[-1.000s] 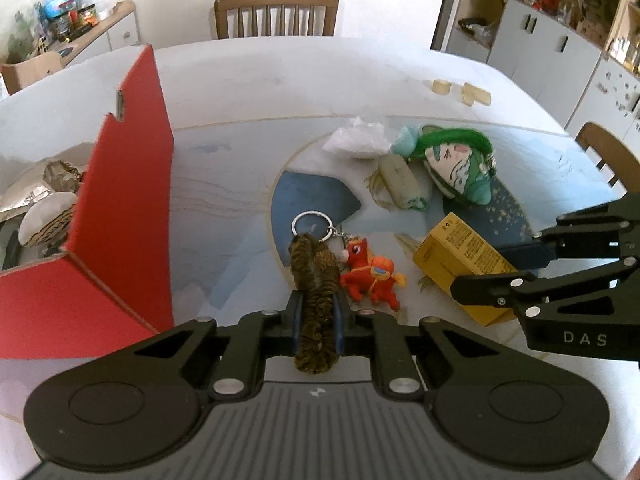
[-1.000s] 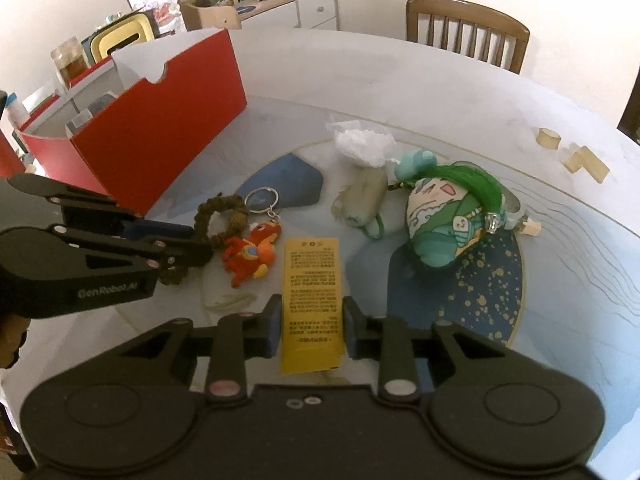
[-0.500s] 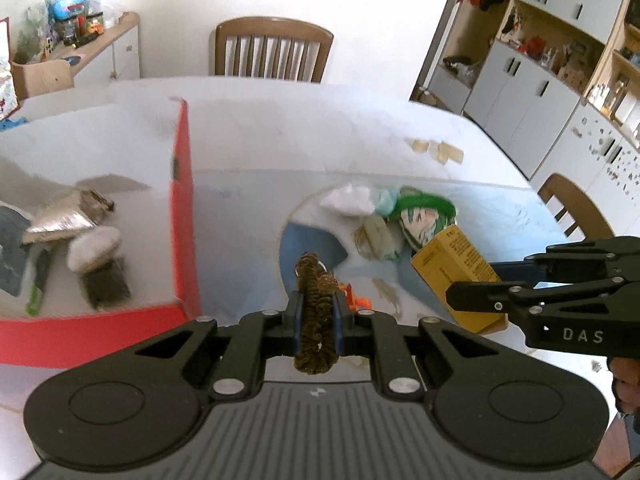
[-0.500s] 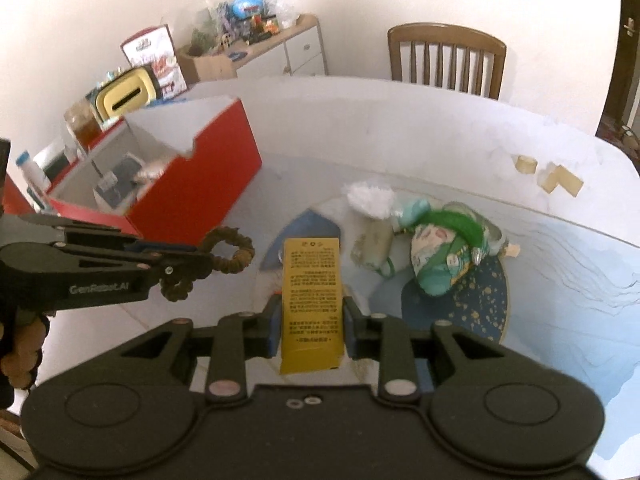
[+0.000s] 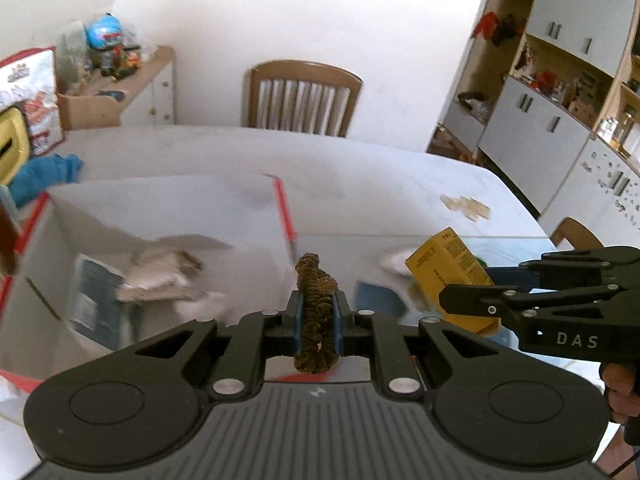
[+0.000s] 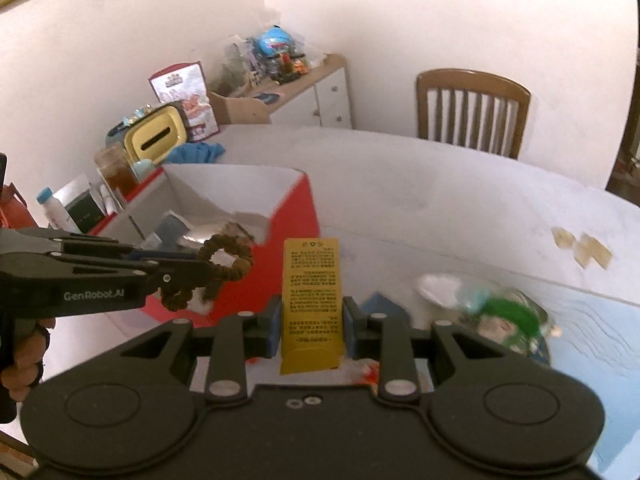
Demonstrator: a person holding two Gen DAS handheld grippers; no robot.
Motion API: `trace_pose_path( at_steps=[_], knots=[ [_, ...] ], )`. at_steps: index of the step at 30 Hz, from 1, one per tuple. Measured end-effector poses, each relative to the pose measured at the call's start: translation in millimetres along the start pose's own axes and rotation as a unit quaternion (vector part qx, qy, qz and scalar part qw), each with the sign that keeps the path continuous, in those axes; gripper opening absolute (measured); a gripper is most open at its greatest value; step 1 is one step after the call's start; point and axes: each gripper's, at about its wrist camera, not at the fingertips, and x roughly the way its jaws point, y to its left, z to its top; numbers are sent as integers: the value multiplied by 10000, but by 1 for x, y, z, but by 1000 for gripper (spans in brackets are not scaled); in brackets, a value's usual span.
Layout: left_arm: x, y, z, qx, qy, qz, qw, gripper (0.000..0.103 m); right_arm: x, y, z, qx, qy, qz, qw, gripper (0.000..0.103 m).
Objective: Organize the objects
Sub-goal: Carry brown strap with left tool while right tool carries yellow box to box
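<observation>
My left gripper is shut on a brown fuzzy scrunchie and holds it in the air over the near right corner of the red box. The scrunchie also shows in the right wrist view, with the left gripper beside the box. My right gripper is shut on a yellow carton, lifted above the table to the right of the box. The carton shows at right in the left wrist view. The box holds a dark packet and a silvery wrapper.
A green plush toy, a white crumpled wrapper and a red toy lie on the table right of the box. Tan blocks sit far right. Wooden chair behind the table. A cluttered sideboard stands left.
Both grippers have risen from the table and moved left toward the red box, carrying the scrunchie and the yellow carton. The red toy and keyring stayed on the table.
</observation>
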Motion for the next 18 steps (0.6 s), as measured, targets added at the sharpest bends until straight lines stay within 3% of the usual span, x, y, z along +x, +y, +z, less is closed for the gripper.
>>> trace_pose_path(
  at_steps=[10, 18],
  knots=[
    [-6, 66, 10, -149, -19, 294, 9995, 14, 35, 51, 33, -203, -83, 100, 9997, 28],
    [14, 112, 8, -335, 330, 488, 9977, 14, 77, 73, 52, -244, 103, 2, 9996, 28]
  ],
)
